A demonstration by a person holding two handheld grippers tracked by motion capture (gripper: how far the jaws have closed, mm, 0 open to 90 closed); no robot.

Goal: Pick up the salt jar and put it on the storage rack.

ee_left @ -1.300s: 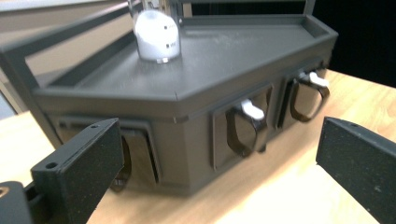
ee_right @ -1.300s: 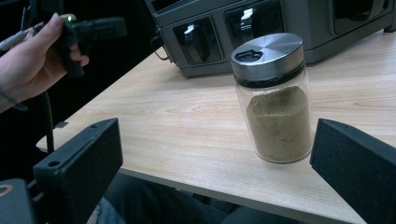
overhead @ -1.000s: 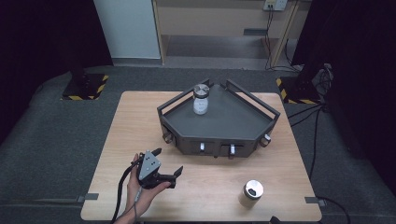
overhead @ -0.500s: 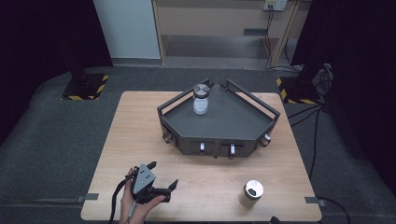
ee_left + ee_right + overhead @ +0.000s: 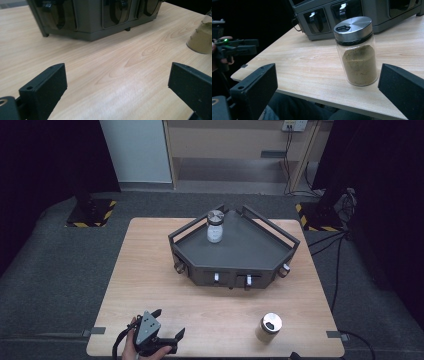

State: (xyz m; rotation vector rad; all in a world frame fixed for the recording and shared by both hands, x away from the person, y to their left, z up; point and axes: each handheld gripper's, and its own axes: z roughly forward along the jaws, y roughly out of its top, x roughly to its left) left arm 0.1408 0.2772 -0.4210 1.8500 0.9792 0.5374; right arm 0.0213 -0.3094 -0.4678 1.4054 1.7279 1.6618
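Holding its jaws spread wide with nothing between them, the left gripper point(image 5: 165, 336) sits low at the table's point(image 5: 150, 270) near edge, gripped from below by the person's hand point(image 5: 131, 346), probably parked clear of the work. Ahead of the right gripper point(image 5: 327, 82), whose jaws are likewise spread and empty, the spice jar point(image 5: 357, 51) of tan powder stands upright just beyond and toward the right jaw, likely the next pickup. Farther ahead sits the dark rack point(image 5: 235, 251), carrying a second, white-filled jar point(image 5: 215, 226).

We see a lab: black curtains point(image 5: 45, 165), a floor-taped bench point(image 5: 150, 270), hazard-striped stand bases point(image 5: 90, 212) and trailing cables point(image 5: 330, 250).
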